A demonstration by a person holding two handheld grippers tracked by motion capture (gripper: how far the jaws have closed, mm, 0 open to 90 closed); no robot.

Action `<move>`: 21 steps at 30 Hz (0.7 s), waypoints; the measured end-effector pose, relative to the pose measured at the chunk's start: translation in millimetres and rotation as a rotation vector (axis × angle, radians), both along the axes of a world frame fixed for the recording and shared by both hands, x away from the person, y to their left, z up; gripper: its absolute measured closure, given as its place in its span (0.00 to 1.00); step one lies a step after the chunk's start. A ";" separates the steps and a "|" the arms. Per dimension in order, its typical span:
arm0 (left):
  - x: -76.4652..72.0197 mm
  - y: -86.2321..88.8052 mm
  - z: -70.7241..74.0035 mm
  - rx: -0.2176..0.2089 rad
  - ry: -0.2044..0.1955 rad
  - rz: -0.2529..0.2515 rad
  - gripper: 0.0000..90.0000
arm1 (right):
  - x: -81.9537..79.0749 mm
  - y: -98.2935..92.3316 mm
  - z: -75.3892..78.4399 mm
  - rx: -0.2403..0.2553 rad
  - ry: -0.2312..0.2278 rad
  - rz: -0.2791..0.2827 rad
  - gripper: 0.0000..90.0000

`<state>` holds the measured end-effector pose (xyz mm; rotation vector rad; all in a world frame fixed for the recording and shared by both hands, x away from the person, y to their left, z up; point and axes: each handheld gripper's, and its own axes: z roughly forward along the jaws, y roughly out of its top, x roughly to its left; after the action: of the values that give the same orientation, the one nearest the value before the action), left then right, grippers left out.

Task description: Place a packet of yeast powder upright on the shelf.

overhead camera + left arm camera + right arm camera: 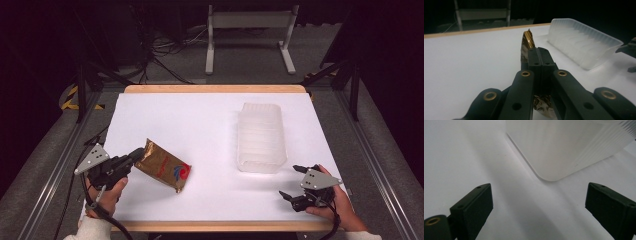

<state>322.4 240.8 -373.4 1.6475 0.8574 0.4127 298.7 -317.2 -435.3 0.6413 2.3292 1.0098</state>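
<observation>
My left gripper (134,156) pinches the light, crinkly gold pouch (164,165) by its stiffer sealed edge, a slippery hold I judge, while my right gripper (295,182) rests spread.

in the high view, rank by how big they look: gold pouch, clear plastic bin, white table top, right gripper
1. white table top
2. clear plastic bin
3. gold pouch, held at one end by the left gripper
4. right gripper, close to the pouch in apparent size, so the last two places are unsure
</observation>
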 end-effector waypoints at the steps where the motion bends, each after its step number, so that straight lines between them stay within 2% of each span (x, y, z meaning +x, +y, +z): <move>1: 0.7 -3.9 3.1 0.002 -0.010 -0.014 1.00 | -0.1 -0.2 0.1 0.000 0.000 0.000 0.09; 4: 3.4 -16.0 10.9 0.001 -0.030 -0.050 1.00 | -0.3 -0.4 0.3 0.000 -0.001 0.000 0.09; 7: 7.1 -28.4 18.0 0.018 -0.052 -0.093 1.00 | -0.2 -0.6 0.4 0.002 0.000 0.001 0.09; 11: 11.1 -43.5 24.8 0.023 -0.065 -0.141 1.00 | -0.3 -1.0 0.6 0.002 -0.001 0.001 0.09; 16: 13.8 -49.3 30.6 0.013 -0.077 -0.167 1.00 | -0.2 -1.4 0.6 0.005 0.000 0.000 0.09; 21: 19.1 -53.9 37.1 0.029 -0.107 -0.187 1.00 | -0.5 -1.6 0.9 0.010 -0.001 0.003 0.09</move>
<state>341.4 186.9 -336.3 1.6990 0.6141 0.3804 298.3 -318.8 -434.4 0.6408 2.3267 1.0239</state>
